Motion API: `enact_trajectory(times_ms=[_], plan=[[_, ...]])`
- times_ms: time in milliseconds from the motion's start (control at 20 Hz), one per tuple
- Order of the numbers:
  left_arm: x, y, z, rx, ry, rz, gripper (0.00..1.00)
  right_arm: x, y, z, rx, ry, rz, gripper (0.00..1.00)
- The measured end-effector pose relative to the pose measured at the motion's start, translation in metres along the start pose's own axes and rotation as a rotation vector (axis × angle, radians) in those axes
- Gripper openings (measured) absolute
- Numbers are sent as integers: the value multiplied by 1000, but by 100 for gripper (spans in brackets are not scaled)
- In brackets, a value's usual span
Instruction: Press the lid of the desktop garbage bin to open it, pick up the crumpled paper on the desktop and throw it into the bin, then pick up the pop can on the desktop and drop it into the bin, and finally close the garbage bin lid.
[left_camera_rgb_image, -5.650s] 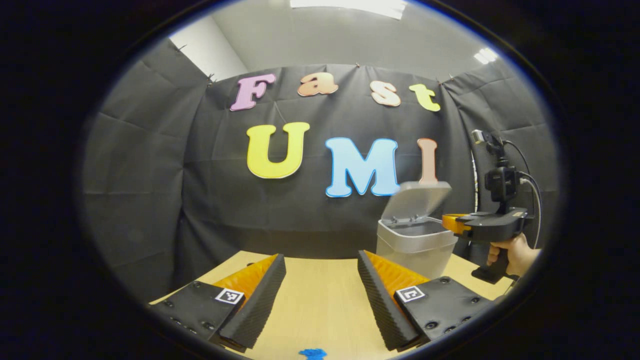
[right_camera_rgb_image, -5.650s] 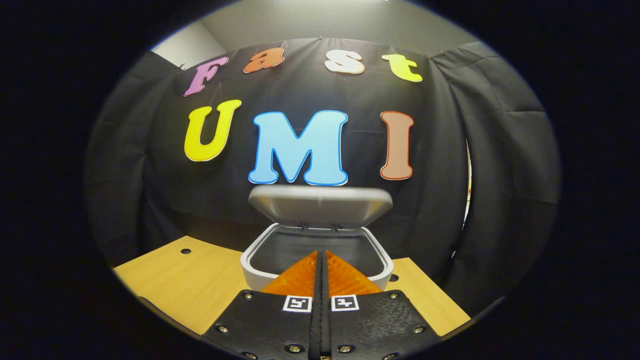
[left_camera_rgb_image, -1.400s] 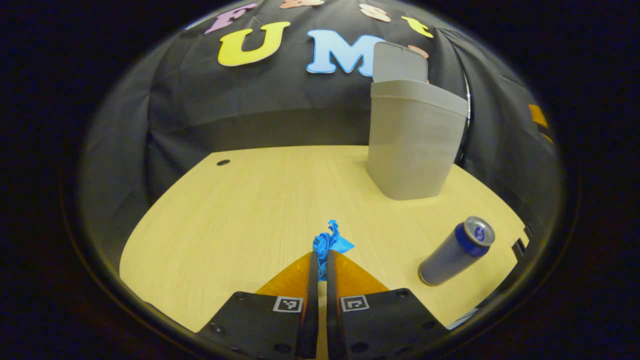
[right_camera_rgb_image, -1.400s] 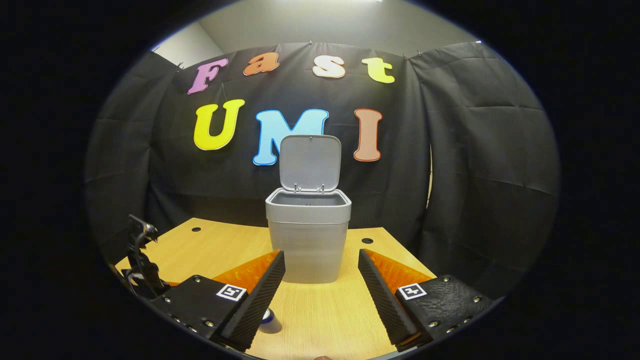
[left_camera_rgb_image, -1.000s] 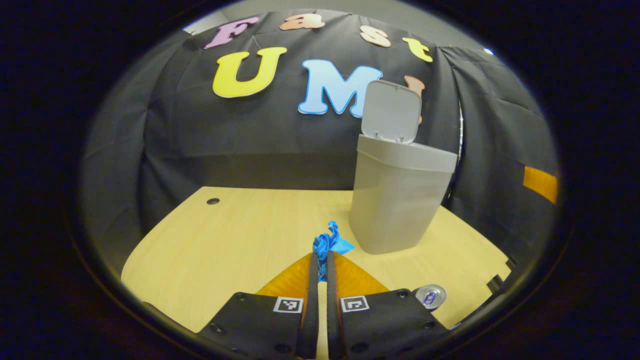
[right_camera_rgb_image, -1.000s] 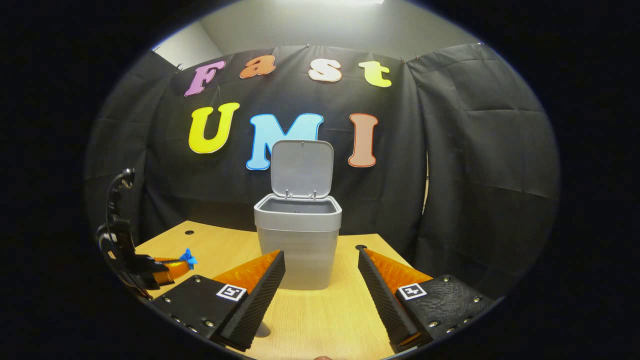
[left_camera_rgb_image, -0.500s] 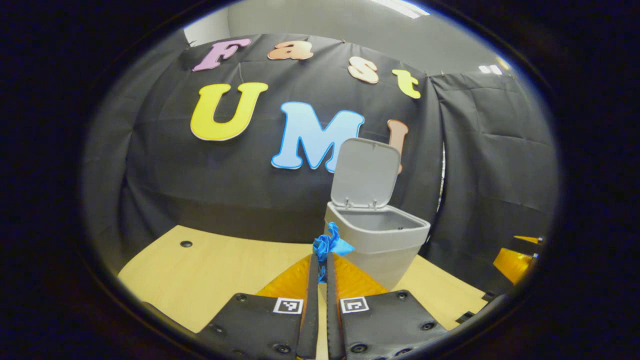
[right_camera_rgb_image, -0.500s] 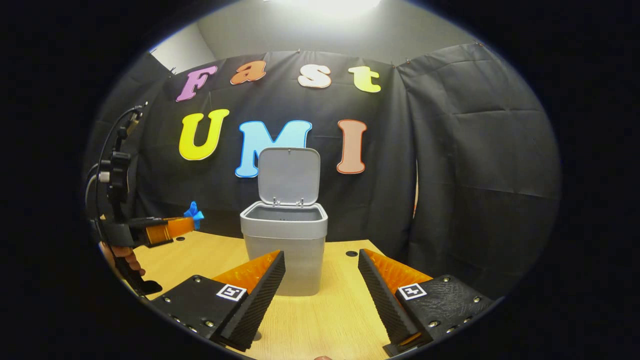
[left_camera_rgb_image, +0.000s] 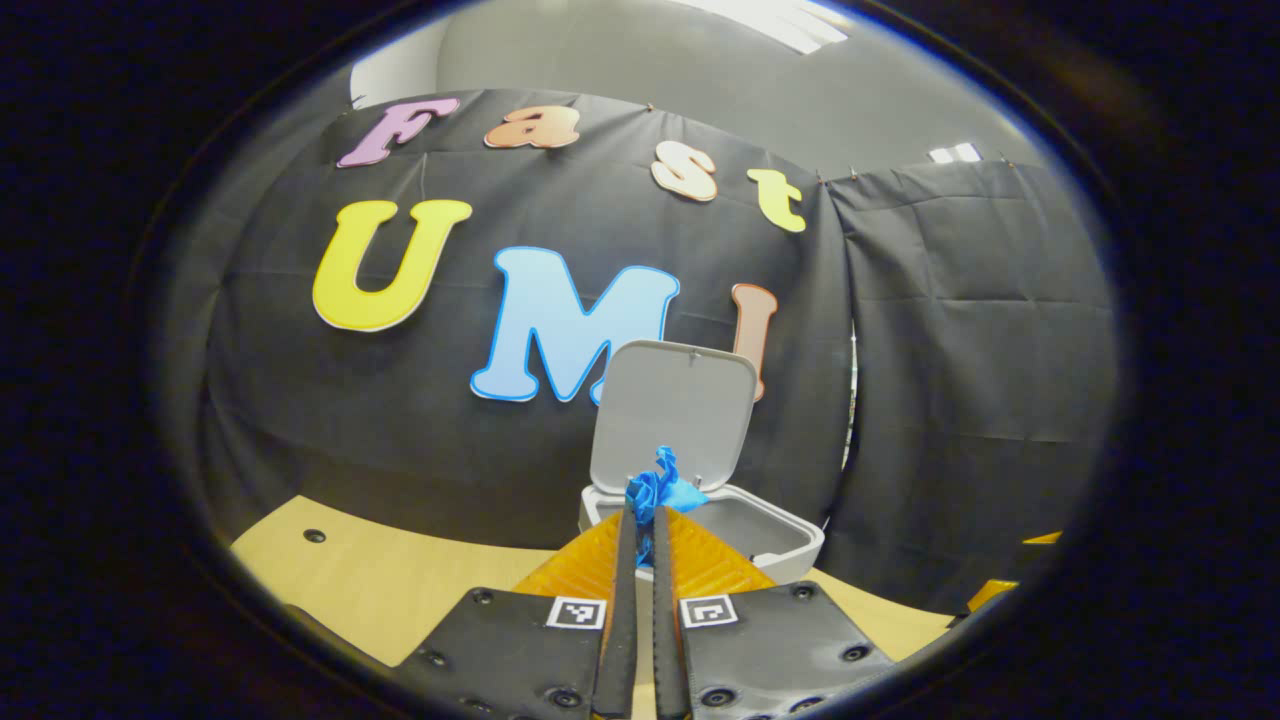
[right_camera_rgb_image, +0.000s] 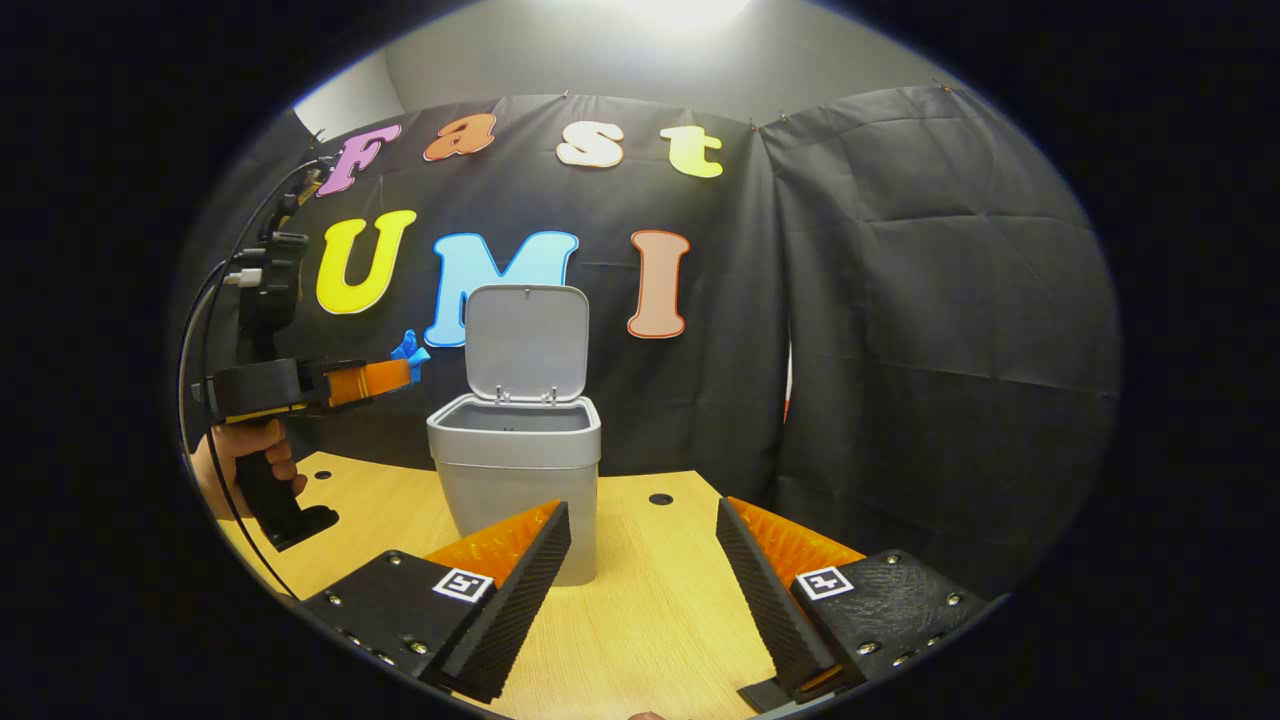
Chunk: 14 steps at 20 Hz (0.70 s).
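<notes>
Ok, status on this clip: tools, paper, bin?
Left tool shut on blue paper, raised beside the bin. Lid up, opening clear. Right tool open, empty, low over the desk.

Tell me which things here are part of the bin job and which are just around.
Job: crumpled paper pinched in the left gripper; bin with its lid raised; right gripper, jaws apart.
Just around: desktop; the hand holding the left gripper.

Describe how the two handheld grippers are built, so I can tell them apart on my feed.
Both look alike: black plates with screws and a small square black-and-white marker on each finger of the right gripper and left gripper. Right gripper view shows the left's black pistol handle, top-mounted black module and looping black cables.
</notes>
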<state>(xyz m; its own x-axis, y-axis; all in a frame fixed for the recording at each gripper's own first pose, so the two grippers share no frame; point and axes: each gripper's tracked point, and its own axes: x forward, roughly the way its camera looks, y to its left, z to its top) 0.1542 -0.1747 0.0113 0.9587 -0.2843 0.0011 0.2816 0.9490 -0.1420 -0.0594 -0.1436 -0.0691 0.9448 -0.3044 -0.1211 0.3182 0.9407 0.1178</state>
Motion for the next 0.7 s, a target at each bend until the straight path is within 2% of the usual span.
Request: enact_trajectory(times_ms=[450,550,700], plan=[[64,-5,-48,26,106,-2,14,-1,-13,-6,-10,28,-67,95],[73,-3,-58,36,133,2,23,-2,-15,-8,-13,38,-77,95],[79,-7,-63,48,144,-10,25,-2,-21,-9,-16,48,-90,95]])
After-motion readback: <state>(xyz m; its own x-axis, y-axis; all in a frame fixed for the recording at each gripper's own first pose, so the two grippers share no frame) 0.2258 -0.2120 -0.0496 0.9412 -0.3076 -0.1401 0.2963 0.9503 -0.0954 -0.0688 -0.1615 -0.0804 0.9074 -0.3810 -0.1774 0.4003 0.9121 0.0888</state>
